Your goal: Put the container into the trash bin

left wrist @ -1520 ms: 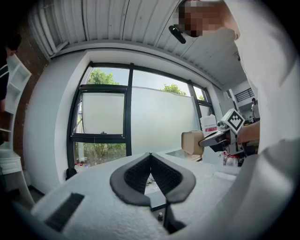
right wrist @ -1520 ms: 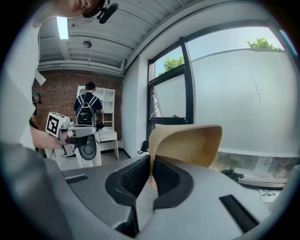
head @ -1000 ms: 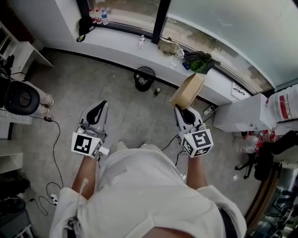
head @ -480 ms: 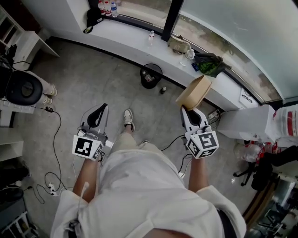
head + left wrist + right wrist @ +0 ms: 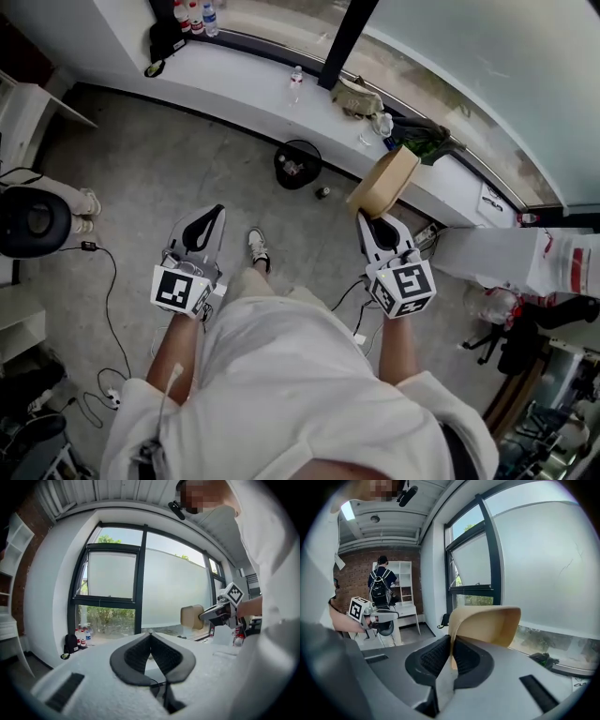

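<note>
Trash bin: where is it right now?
In the head view, the trash bin stands on the floor at upper centre, near the foot of the window ledge.

Left tongs (image 5: 151, 635) closed, empty, right tongs (image 5: 203, 616) holding tan container (image 5: 190, 617), window (image 5: 173, 588) behind

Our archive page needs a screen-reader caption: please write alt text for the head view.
The right tongs are shut on the rim of a tan container, held out over the grey floor; the left tongs are shut and empty. A black trash bin stands ahead, by a white window ledge.
</note>
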The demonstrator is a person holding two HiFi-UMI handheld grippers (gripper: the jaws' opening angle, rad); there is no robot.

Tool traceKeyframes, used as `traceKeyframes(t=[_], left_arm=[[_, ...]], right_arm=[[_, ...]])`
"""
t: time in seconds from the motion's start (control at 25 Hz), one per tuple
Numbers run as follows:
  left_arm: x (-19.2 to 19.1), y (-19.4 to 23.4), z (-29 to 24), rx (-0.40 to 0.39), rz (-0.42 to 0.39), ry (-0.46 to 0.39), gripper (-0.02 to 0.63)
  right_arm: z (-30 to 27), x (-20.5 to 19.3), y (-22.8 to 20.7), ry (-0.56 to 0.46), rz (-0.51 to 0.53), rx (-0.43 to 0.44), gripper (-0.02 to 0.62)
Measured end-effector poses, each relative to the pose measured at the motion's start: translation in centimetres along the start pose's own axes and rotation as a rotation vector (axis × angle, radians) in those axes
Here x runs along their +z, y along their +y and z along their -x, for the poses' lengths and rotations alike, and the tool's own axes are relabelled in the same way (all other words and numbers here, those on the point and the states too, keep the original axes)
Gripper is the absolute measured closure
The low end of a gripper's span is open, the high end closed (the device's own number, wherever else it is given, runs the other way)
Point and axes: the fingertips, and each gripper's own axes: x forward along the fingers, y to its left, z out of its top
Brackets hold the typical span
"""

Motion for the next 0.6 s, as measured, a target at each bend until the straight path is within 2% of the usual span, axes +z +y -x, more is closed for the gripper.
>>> traceKeyframes(t=[0.24,0.36,0.6], left_arm=[[-0.8,4.9,-5.3,-0.086,0.05,0.026,0.591],[-0.2,5.8,-7.4,-0.131,0.039,0.023,0.591],[-0.3,6.5,-10.2,-0.164,0.057,0.026,0.591]], right_arm=[[-5.6,3.5,-0.9,0.018,0.001,-0.024,0.571],[-7.1,4.1,-1.4,0.032,-0.007,-0.034,0.571],[-8.9,4.0,-3.0,0.057,-0.017,-0.055,0.571]])
